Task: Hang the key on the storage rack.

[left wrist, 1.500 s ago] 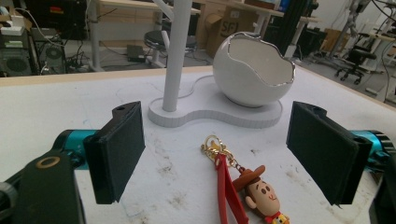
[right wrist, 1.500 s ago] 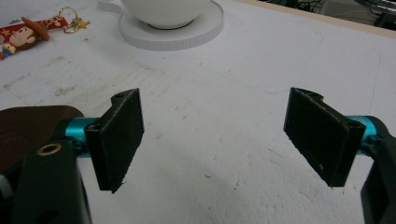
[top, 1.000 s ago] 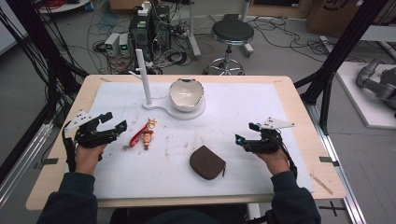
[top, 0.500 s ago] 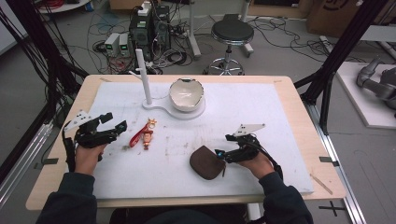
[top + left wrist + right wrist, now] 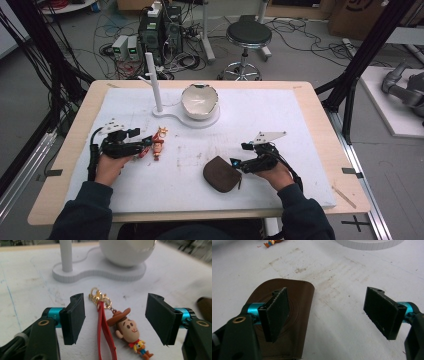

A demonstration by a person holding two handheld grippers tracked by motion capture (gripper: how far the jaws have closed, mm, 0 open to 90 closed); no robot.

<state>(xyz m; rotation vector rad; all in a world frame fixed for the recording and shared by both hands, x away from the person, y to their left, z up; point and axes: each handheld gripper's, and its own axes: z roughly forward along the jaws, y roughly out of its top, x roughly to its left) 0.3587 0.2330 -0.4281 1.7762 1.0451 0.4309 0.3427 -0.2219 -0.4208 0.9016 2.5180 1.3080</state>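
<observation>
Left gripper point(image 5: 115, 322): jaws apart, just been closing, straddling the cowboy-figure keychain with red strap point(image 5: 128, 332), lower centre.
Right gripper point(image 5: 327, 315): jaws apart; left jaw over the brown leather pouch point(image 5: 297, 305), lower left.

the cowboy keychain point(image 5: 130, 333) lies flat on the white mat, its red strap point(image 5: 105, 332) stretched beside the figure and gold clasp point(image 5: 100, 297) at the far end. the brown pouch point(image 5: 221, 173) lies flat, well apart.
</observation>
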